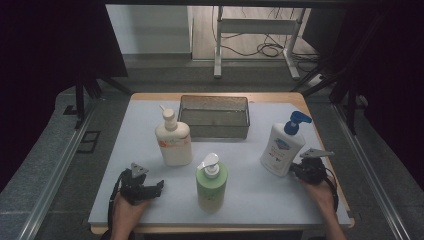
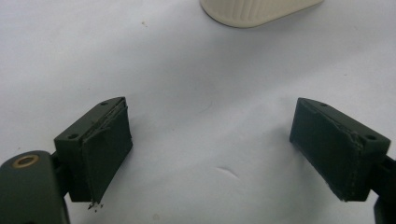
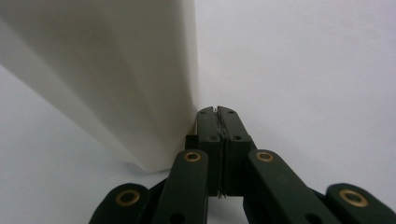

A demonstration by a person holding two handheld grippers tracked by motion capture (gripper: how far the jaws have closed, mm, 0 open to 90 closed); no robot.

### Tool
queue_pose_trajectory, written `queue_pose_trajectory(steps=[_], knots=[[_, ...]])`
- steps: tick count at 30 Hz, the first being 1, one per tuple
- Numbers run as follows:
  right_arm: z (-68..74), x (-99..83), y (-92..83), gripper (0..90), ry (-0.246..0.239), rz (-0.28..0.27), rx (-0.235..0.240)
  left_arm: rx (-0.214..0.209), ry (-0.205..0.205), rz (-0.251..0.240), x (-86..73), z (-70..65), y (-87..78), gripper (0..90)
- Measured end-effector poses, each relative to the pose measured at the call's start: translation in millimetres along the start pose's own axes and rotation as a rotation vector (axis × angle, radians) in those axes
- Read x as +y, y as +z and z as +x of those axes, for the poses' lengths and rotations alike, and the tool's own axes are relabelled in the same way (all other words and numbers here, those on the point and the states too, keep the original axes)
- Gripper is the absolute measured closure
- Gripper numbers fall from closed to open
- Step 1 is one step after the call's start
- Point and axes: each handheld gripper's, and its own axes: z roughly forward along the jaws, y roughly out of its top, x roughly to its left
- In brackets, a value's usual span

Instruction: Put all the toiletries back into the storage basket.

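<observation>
Blue-pump bottle [image 1: 281, 148] leans because I press my right gripper [image 1: 300, 169], jaws together and empty, against its side, while my left gripper [image 1: 154, 189] rests wide apart.

The right gripper [image 3: 217, 110] has its two black jaws pressed flat together with nothing between them. Their tips rest against the lower side of a white bottle [image 3: 116, 79], which leans above a pale tabletop [image 3: 303, 60].

Three pump bottles [image 1: 173, 141], one tray [image 1: 214, 116].
</observation>
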Motion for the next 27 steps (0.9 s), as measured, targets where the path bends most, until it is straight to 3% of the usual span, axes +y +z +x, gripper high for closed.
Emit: queue_pose_trajectory(steps=[13,27], knots=[[11.5,-1.9,-1.8,87.4,-0.02,0.008,0.011,0.0,0.0,0.0,0.0,0.0,0.0,12.0],[11.1,-7.0,-13.4,83.4,-0.008,0.0,0.013,-0.001,0.0,0.0,-0.1,0.1,0.0,12.0]])
